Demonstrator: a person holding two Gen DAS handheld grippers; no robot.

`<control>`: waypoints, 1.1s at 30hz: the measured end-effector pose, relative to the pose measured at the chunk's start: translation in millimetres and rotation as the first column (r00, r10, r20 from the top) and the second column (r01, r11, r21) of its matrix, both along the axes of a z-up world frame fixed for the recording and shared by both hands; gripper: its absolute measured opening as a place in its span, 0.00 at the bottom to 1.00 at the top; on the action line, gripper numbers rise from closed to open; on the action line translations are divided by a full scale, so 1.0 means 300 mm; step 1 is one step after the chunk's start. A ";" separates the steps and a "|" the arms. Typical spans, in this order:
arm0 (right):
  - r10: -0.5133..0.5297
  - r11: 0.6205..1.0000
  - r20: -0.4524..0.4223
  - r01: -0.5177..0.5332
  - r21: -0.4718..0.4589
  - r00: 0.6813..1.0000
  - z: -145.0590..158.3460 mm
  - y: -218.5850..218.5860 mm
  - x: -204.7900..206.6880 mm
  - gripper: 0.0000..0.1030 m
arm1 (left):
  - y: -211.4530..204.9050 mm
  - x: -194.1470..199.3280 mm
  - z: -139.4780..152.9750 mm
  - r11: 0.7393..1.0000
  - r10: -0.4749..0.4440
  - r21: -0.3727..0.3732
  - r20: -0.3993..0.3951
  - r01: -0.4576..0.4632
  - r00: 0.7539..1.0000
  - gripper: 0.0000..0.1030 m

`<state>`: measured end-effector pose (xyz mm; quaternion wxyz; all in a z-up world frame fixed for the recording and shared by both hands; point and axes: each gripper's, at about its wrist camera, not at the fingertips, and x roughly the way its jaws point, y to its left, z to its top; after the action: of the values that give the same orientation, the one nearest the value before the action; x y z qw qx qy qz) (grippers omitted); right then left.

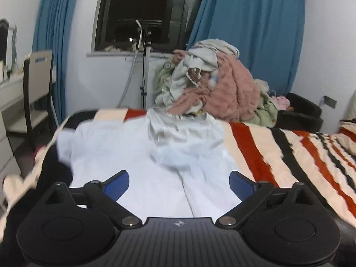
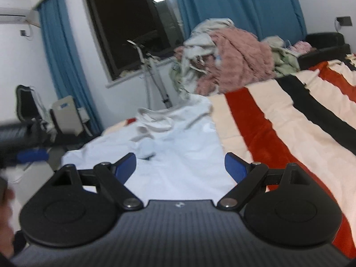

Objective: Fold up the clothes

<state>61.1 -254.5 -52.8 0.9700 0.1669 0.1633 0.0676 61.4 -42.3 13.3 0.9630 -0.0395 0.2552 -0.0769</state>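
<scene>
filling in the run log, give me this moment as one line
stage: mid-fold | left hand-held gripper: open, empty | right hand-held gripper: open, empty | white garment: spread on striped blanket, top bunched | clothes pile: behind

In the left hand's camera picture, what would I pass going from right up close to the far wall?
Tool → white garment → clothes pile → blue curtain

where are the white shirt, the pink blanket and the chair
white shirt (image 1: 124, 155), left wrist view, flat body panel
pink blanket (image 1: 233, 93), left wrist view, fuzzy middle of the heap
chair (image 1: 39, 75), left wrist view, backrest
</scene>
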 end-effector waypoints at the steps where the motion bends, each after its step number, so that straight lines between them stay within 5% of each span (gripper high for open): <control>1: 0.007 1.000 0.011 -0.007 -0.007 1.000 0.011 0.009 -0.025 0.85 | 0.015 -0.048 -0.008 1.000 -0.005 -0.009 -0.011 0.005 1.000 0.95; 10: 0.034 0.998 0.026 -0.033 -0.051 0.999 0.103 0.076 -0.209 0.85 | 0.174 -0.312 -0.060 0.997 0.055 -0.056 0.025 -0.054 0.998 0.96; 17: 0.087 0.979 0.082 -0.070 -0.189 0.993 0.098 0.168 -0.217 0.85 | 0.205 -0.259 -0.062 0.997 0.069 -0.036 0.017 -0.068 0.997 0.96; 27: 0.089 0.983 0.055 -0.079 -0.169 0.995 0.073 0.162 -0.193 0.85 | 0.245 -0.249 -0.011 0.999 0.039 0.009 0.036 -0.039 0.999 0.98; 33: 0.192 0.959 -0.035 -0.195 -0.204 0.981 0.096 0.221 -0.032 0.85 | 0.347 -0.266 0.040 0.996 0.088 -0.010 0.075 -0.087 0.993 1.00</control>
<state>51.4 -188.4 -23.9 0.9696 0.0492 0.1922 0.1434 -18.4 61.8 25.4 0.9742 -0.0507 0.2166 -0.0368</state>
